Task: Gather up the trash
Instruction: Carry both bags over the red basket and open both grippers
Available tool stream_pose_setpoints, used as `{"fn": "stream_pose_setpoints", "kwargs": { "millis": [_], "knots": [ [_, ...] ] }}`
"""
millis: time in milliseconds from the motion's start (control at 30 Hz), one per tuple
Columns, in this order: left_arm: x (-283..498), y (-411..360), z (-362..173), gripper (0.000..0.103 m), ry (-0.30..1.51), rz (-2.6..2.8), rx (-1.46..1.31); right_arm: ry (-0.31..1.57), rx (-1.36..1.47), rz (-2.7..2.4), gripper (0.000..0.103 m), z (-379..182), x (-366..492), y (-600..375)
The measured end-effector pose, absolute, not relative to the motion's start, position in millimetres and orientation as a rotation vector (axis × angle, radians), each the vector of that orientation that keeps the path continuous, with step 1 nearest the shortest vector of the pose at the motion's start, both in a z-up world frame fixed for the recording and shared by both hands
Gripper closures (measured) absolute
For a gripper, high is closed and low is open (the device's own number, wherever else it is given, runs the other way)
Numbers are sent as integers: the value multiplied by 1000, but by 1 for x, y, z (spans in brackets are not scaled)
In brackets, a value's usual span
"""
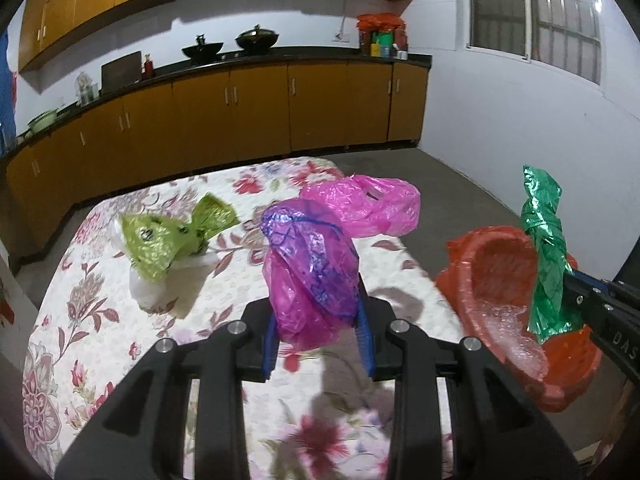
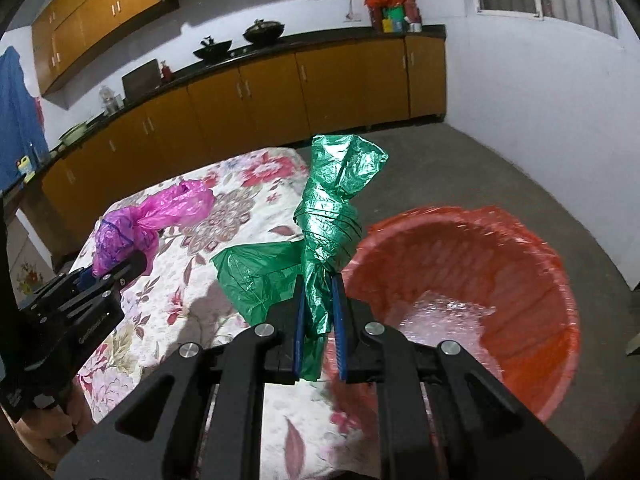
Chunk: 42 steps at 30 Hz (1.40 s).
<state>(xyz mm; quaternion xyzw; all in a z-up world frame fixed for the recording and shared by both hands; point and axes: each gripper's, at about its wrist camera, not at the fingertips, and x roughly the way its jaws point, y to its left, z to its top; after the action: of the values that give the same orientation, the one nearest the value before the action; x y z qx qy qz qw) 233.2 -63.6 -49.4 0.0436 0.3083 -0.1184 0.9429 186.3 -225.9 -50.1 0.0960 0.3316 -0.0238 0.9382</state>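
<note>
My left gripper [image 1: 318,316] is shut on a crumpled pink bag with purple-blue print [image 1: 312,276], held above the floral tablecloth [image 1: 120,320]. My right gripper [image 2: 318,304] is shut on a twisted green plastic bag [image 2: 332,216], which stands upright at the near rim of a red bin lined with red plastic [image 2: 500,256]. A flap of green plastic [image 2: 252,276] hangs to its left over the table. The left wrist view shows the green bag [image 1: 544,256] and the right gripper [image 1: 576,292] in front of the bin [image 1: 492,256]. The right wrist view has the left gripper [image 2: 108,272] with its pink bag [image 2: 120,240].
A second pink bag [image 1: 372,208] lies at the table's far right corner. A yellow-green bag [image 1: 168,240] rests on a white bag [image 1: 152,292] at the far left. The bin stands on the grey floor [image 2: 480,168] off the table's right edge. Kitchen cabinets [image 1: 240,120] line the back wall.
</note>
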Motion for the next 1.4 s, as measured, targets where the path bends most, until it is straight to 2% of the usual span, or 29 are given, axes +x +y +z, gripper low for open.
{"fn": "stream_pose_setpoints", "kwargs": {
  "millis": [533, 1400],
  "knots": [
    [208, -118, -34, 71, 600, -342, 140, 632, 264, -149, 90, -40, 150, -274],
    [207, -194, -48, 71, 686, -622, 47, 598, 359, -230, 90, -40, 135, -336]
  ]
}}
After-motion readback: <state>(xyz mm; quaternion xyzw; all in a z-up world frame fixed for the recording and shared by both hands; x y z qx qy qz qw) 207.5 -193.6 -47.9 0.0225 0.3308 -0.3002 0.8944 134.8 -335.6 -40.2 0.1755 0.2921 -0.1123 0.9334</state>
